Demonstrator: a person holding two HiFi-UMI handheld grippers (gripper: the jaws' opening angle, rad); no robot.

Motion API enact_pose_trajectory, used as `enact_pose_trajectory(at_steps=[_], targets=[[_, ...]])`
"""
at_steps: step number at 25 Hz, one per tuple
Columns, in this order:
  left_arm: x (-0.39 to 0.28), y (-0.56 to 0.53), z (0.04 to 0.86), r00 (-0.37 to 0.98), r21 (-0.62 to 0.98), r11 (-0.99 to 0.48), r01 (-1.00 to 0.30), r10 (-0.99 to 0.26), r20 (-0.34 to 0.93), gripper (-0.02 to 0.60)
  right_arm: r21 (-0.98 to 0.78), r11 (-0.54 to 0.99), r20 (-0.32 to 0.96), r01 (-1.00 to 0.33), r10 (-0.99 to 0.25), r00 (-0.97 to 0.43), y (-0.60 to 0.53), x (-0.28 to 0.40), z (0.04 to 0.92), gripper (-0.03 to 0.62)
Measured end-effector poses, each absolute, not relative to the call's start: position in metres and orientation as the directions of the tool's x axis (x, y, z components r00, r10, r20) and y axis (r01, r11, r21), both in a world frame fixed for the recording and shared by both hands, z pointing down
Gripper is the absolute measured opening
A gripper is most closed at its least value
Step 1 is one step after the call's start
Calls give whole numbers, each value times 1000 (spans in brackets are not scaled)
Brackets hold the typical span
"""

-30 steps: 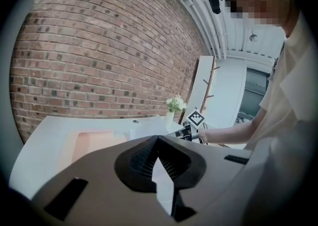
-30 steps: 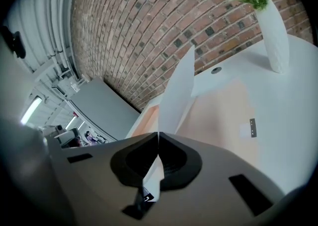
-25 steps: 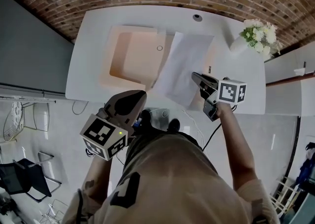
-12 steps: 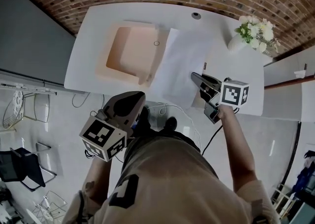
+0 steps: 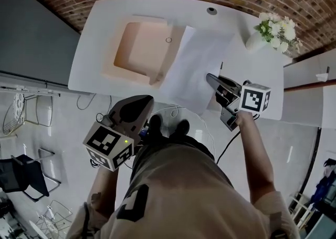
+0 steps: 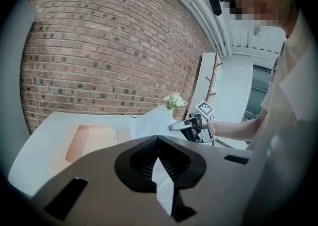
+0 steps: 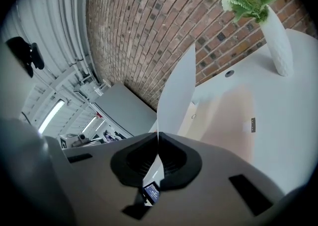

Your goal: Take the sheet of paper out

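Note:
A white sheet of paper [image 5: 194,67] lies across the white table [image 5: 100,33], its far edge beside an open peach folder [image 5: 142,51]. My right gripper [image 5: 209,78] is shut on the sheet's near right edge and holds that edge a little off the table. In the right gripper view the sheet [image 7: 179,91] rises edge-on from the closed jaws [image 7: 158,135], with the folder [image 7: 223,125] behind. My left gripper [image 5: 142,100] hangs off the table's near edge, shut and empty. From its own view [image 6: 158,139] I see the sheet [image 6: 151,120] and the right gripper [image 6: 171,128].
A white vase of flowers [image 5: 273,30] stands at the table's far right corner. A round hole [image 5: 211,10] sits near the back edge, and a small dark clip [image 5: 223,67] lies right of the sheet. A brick wall runs behind the table. Chairs [image 5: 26,185] stand on the floor at left.
My right gripper has lifted slightly and drifted right, still gripping the sheet's edge. The left gripper has shifted a little near the table's front edge.

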State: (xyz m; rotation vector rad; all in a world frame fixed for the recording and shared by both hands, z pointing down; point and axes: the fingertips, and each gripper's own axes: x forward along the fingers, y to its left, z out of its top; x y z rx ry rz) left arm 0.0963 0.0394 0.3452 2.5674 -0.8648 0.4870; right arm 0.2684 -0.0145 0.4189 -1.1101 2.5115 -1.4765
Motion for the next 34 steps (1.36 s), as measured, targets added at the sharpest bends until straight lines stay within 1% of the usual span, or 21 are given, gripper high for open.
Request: enact_pose_trajectory(at_steps=[9, 17, 26, 34], targets=[[66, 23, 349, 785, 272, -758, -592, -468, 405, 14, -771, 295, 299, -564, -615, -730, -18, 247, 399, 25], [55, 10, 350, 817, 295, -781, -550, -432, 382, 14, -711, 292, 366, -640, -623, -691, -15, 238, 398, 25], [36, 0, 352, 822, 304, -781, -545, -425, 380, 14, -712, 282, 376, -643, -621, -688, -25, 222, 402, 25], [16, -8, 353, 822, 313, -777, -546, -426, 378, 14, -718, 238, 407, -654, -619, -672, -33, 209, 412, 25]])
